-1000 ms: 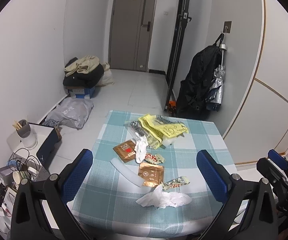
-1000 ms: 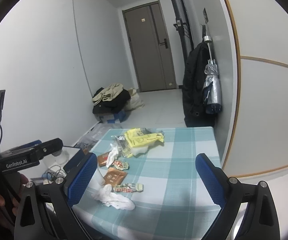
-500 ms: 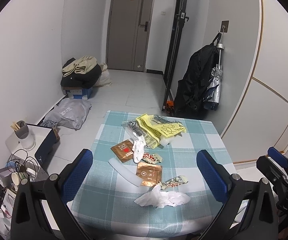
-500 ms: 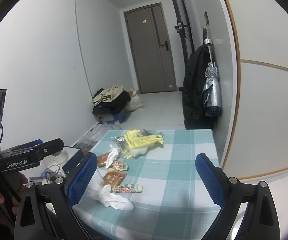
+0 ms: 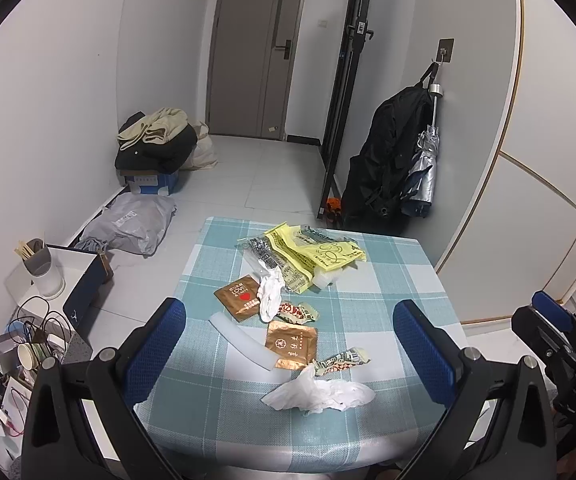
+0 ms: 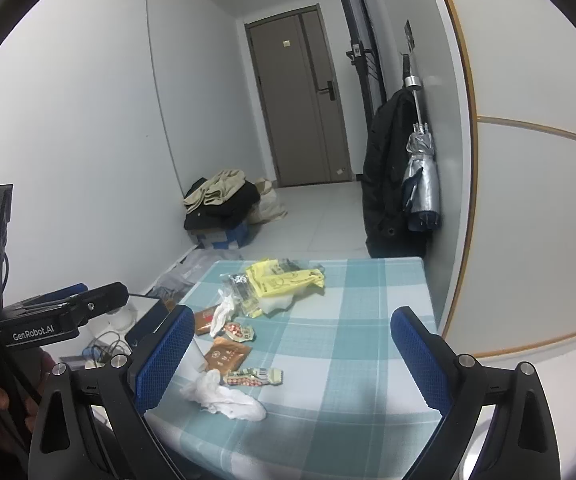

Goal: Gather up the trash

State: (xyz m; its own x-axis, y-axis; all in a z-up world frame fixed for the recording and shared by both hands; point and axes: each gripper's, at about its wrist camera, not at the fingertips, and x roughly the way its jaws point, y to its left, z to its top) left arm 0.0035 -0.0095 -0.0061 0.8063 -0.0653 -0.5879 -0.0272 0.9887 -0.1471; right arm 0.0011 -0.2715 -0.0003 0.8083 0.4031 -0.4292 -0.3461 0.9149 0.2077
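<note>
Even, cool indoor light in both my views

Walls bow toward black corners; a soft shadow darkens the table's point(image 6: 352, 432) near edge, and focus is sharp.

Surface point(image 5: 388, 276): teal/white check cloth. Plastic bag point(image 5: 320, 254): yellow w/ black print. Wrapper beside it point(image 5: 265, 256): clear/silver, black print. Packet point(image 5: 239, 296): brown, red heart, white lettering. Second packet point(image 5: 291, 346): copper-brown, white emblem. Small wrapper point(image 5: 296, 312): red/white pattern. Another wrapper point(image 5: 342, 360): beige w/ red + green bits. Tissues point(image 5: 320, 394), point(image 5: 269, 292): white. Foam strip point(image 5: 243, 340): pale white. Left claw point(image 5: 290, 350) & right claw point(image 6: 292, 348): black frames, blue textured pads. Door point(image 5: 255, 48): grey-brown. Coat point(image 5: 384, 160): black. Umbrella point(image 5: 424, 176): silver, navy trim. Walls white; floor pale grey.
</note>
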